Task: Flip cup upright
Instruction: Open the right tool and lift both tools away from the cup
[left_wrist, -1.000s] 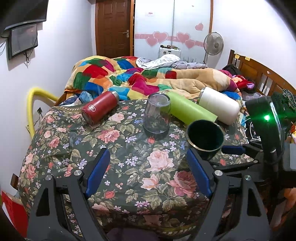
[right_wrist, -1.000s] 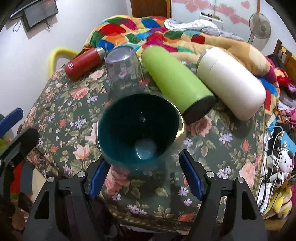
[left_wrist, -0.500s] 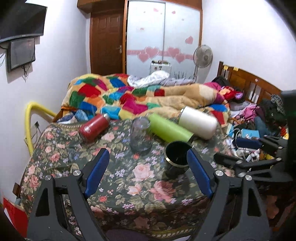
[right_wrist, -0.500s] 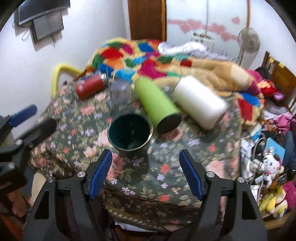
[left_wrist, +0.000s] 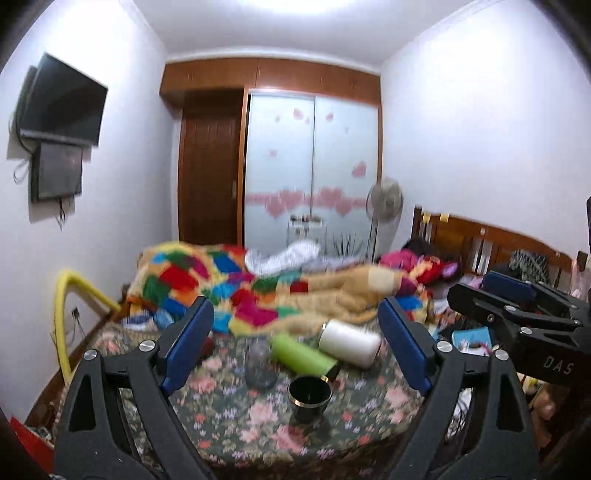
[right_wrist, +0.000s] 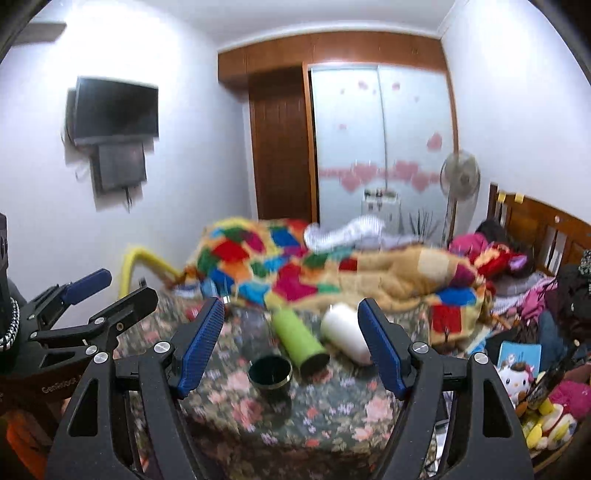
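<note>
Where the flowered table (left_wrist: 229, 417) meets the bed (left_wrist: 295, 291), clutter crowds the dark cup (left_wrist: 309, 394), which stands upright with its mouth up near the table's front edge. Biggest thing by the cup: white flask (left_wrist: 349, 343), lying on its side behind and to the right of it, well apart. Green bottle (left_wrist: 303, 356) lies on its side just behind the cup, its dark end close to the cup's rim; touching or not, cannot tell. Clear glass (left_wrist: 259, 367) stands mouth-down behind and left of the cup, near it. Red flask mostly hidden behind the left finger in the left wrist view.

Left gripper (left_wrist: 295, 350): blue-padded fingers (left_wrist: 186, 347) spread wide, holding nothing, raised above and in front of the cup, touching none of the items. Right gripper (right_wrist: 291, 347): fingers (right_wrist: 380, 350) likewise wide apart and empty, the cup (right_wrist: 270, 372) showing between them below, well clear. In the right wrist view the green bottle (right_wrist: 300, 341) and white flask (right_wrist: 345, 332) lie behind and right of the cup.

Surface: dark floral cloth over the table. Room behind the cup: patchwork blanket (right_wrist: 280, 266) heaped on the bed, wooden headboard (left_wrist: 491, 243) to the right, standing fan (right_wrist: 460, 179), wardrobe with pink hearts (right_wrist: 380, 147), brown door (right_wrist: 280, 147), wall television (right_wrist: 116, 109) to the left. Both views motion-blurred.
</note>
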